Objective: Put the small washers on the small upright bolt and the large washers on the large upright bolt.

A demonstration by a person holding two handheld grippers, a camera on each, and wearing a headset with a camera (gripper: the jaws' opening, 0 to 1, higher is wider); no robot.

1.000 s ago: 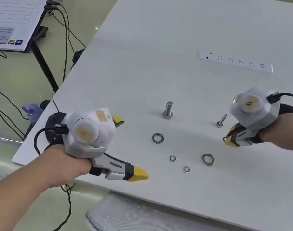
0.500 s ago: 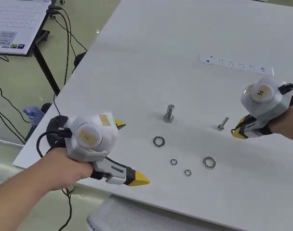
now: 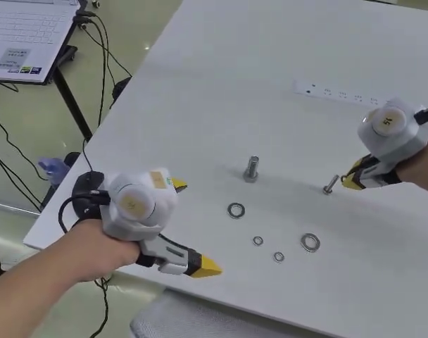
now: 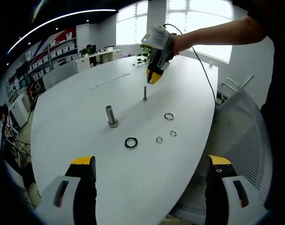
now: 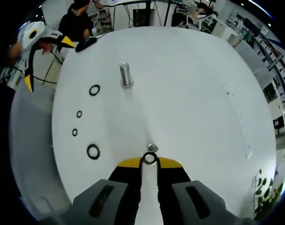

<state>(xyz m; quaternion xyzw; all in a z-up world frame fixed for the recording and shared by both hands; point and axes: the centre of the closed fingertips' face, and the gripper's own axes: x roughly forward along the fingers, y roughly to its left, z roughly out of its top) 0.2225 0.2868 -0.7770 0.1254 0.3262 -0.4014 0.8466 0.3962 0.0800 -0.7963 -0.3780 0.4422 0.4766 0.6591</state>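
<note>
My right gripper (image 3: 352,183) is shut on a small washer (image 5: 149,153), held just right of the small upright bolt (image 3: 330,184) and close over its top (image 5: 153,148). The large upright bolt (image 3: 252,169) stands mid-table. On the white table (image 3: 200,84) lie two large washers (image 3: 236,210) (image 3: 310,242) and two small washers (image 3: 257,241) (image 3: 279,257). My left gripper (image 3: 194,225) hovers open near the table's front edge, left of the washers, with nothing between its jaws. Ahead of the left gripper (image 4: 152,161) are the large bolt (image 4: 110,116) and the small bolt (image 4: 145,93).
A white power strip (image 3: 341,95) lies at the back right. Off the table's left side stands a laptop (image 3: 24,35) on a stand, with cables on the floor. A mesh chair (image 3: 172,324) sits against the front edge.
My right gripper has moved up and back with the small washer, from in front of the small bolt to right beside its top. The left gripper has barely moved.
</note>
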